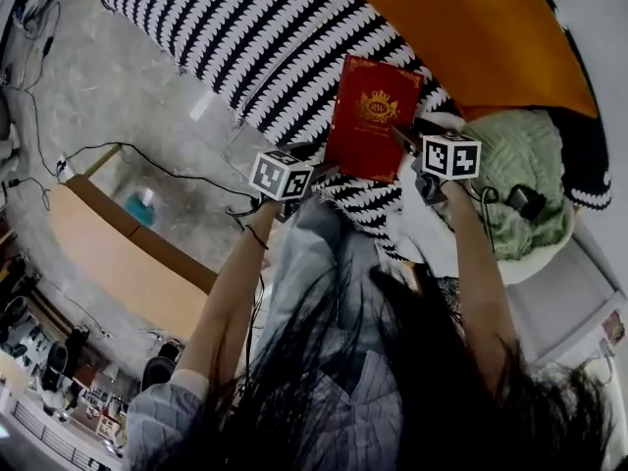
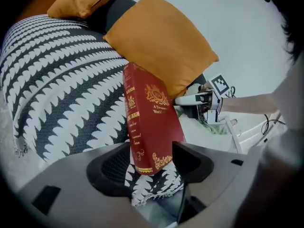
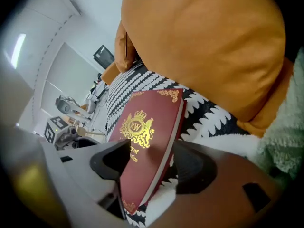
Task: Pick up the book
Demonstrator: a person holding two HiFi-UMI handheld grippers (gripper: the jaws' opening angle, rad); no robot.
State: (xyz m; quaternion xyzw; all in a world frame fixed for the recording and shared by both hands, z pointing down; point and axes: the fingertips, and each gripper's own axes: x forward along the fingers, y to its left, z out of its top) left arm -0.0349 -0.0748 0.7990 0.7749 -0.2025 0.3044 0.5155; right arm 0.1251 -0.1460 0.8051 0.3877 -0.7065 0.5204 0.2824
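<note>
Red book [image 1: 371, 116] lies between open jaws of left gripper [image 2: 151, 163] and right gripper [image 3: 152, 165] — neither gripping; an uneven squeeze could skid it down the striped blanket [image 2: 61, 80].

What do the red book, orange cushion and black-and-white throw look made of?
The book: stiff board cover, probably leatherette or cloth, matte red with shiny gold stamping. The orange cushion: smooth woven fabric, softly creased. The throw: woven or knitted textile, fringed at its edge.
</note>
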